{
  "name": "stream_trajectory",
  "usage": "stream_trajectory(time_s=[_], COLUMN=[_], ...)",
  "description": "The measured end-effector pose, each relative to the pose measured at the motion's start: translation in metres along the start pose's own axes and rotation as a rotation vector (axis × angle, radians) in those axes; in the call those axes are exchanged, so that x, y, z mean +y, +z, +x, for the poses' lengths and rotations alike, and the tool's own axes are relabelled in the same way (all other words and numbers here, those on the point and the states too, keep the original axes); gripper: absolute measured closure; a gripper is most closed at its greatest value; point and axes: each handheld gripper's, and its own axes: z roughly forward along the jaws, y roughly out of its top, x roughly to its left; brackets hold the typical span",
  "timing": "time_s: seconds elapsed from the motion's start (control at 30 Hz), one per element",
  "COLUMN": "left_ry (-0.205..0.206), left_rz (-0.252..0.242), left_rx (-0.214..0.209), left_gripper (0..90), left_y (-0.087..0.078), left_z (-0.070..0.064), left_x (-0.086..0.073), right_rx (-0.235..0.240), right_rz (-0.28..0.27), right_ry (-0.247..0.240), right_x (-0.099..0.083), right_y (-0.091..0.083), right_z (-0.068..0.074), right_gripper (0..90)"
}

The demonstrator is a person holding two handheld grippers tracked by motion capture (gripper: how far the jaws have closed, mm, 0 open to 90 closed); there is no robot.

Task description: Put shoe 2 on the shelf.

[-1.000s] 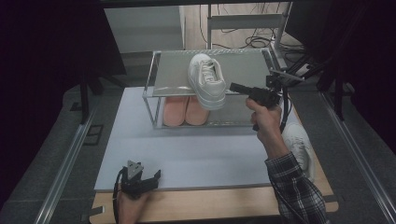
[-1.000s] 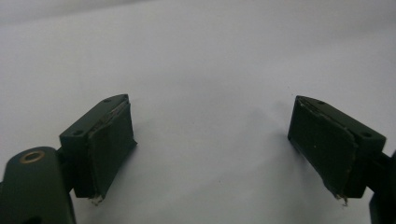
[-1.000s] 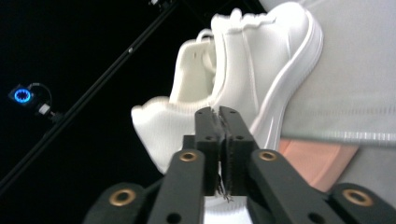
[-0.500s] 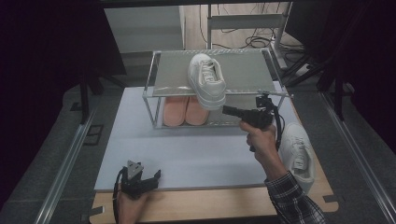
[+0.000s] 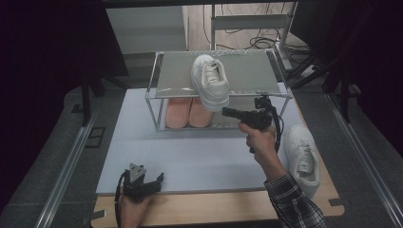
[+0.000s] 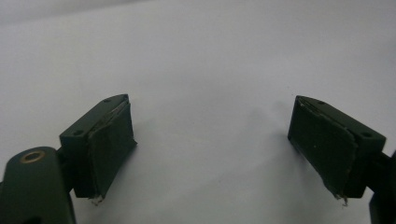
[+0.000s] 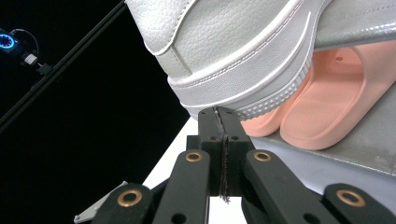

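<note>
A white sneaker point(image 5: 210, 81) of grained leather, with white laces and a thick ribbed sole, lies on the top tier of a metal shoe rack point(image 5: 159, 76) at the far side of the desk point(image 5: 190, 156). Its heel end juts over the rack's front edge, so part of the sole hangs free above the lower tier. In the right gripper view the stitched heel and pale sole rim point(image 7: 243, 51) loom just above and beyond the jaw tips.

The right tongs point(image 5: 227, 112) are clenched, jaws pressed flat together with nothing between them, and point toward the sneaker's overhanging heel from the rack's front right; they sit just below and beside it, and whether they touch it cannot be told. Under the top tier a pair of peach slippers point(image 5: 188, 112) lies side by side on the lower shelf, just behind the jaw tips.

A second white sneaker point(image 5: 300, 154) lies on the desk's right edge, beside the person's right forearm in its plaid sleeve point(image 5: 290, 199).

The left tongs point(image 5: 154, 180) rest at the desk's near left corner, released, jaws wide apart over bare white surface point(image 6: 210, 93). The broad middle of the desk between rack and near edge lies open.
</note>
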Motion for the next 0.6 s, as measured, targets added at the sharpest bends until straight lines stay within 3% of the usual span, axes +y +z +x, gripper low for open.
stream_trajectory(time_s=[0.6], left_ry=[-0.002], left_rz=[-0.001], left_rx=[-0.001], left_gripper=[14.0], left_y=[0.000], left_z=[0.000], left_x=[0.000], right_rx=[-0.017], right_rz=[0.004], right_ry=[0.033], right_x=[0.015], right_y=[0.040], right_z=[-0.005], right_gripper=[89.5])
